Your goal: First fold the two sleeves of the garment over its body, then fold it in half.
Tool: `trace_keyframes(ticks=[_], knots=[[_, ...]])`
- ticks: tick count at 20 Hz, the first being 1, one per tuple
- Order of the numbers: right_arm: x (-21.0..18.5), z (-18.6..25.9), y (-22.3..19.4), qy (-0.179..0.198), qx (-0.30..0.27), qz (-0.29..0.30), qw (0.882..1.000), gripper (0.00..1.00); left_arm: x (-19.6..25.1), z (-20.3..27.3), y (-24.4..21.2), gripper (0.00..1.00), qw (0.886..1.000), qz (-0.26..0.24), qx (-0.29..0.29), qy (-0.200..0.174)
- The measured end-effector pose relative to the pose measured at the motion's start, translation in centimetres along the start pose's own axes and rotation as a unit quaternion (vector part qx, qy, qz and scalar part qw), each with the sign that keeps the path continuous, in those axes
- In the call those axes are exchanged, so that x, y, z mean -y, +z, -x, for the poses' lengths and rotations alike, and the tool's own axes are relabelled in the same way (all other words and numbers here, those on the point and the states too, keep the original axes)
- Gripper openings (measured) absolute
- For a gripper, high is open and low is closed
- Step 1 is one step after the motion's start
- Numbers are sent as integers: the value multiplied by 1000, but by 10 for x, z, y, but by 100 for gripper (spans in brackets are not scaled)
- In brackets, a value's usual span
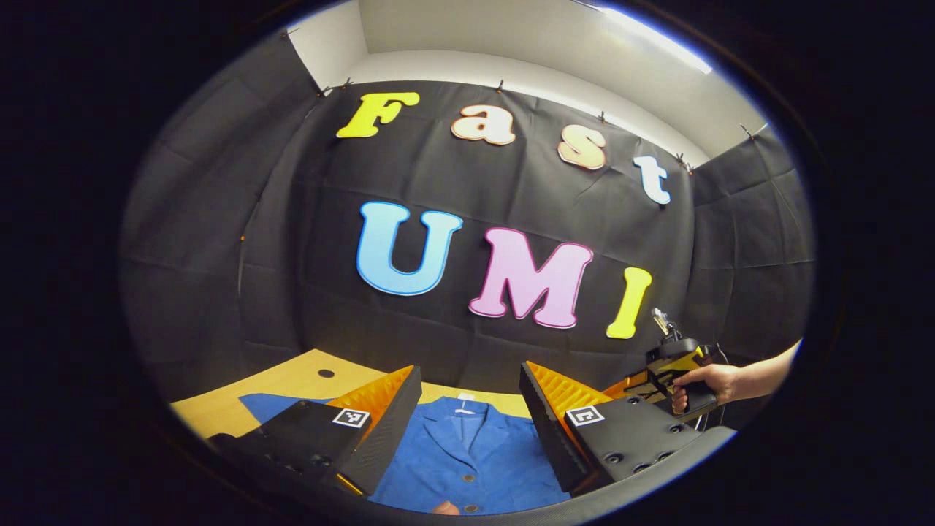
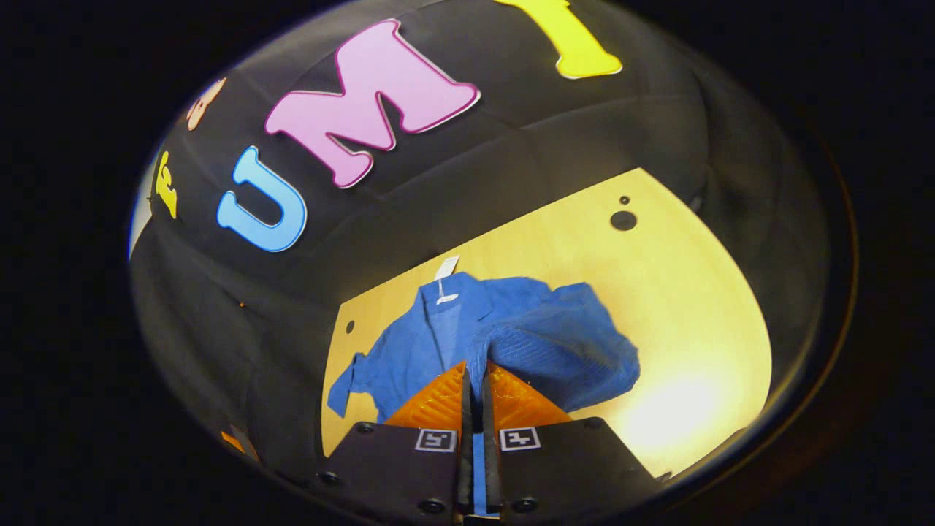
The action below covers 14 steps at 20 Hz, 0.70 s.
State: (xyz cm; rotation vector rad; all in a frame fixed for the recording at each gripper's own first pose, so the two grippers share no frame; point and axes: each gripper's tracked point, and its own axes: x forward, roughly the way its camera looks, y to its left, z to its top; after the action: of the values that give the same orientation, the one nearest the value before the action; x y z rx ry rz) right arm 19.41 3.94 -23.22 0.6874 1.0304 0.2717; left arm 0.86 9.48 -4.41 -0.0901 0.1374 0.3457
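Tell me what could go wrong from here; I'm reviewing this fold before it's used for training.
1. The right gripper is shut on a thin pinch of the blue garment's sleeve, which is lifted; the cloth might slip out before it is laid over the body.
2. The left gripper hovers open above the collar and pins nothing, so the whole garment may drag across the table.
3. The lifted sleeve is bunched, so it may land creased.

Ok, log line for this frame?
right tool: shut on sleeve, lifting it | left tool: open above shirt | table: fold not done
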Motion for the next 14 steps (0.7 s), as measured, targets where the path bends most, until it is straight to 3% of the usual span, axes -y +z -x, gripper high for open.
trace_keyframes(ticks=[4,11,14], knots=[[-68,-35,-24,27,-21,16,999,7,-55,16,-7,80,999,8,-9,40],[-176,-136,-58,48,-29,21,998,7,-131,46,-15,80,995,12,-28,91],[-200,-177,-78,37,-45,27,998,7,-155,57,-13,80,993,6,-30,110]])
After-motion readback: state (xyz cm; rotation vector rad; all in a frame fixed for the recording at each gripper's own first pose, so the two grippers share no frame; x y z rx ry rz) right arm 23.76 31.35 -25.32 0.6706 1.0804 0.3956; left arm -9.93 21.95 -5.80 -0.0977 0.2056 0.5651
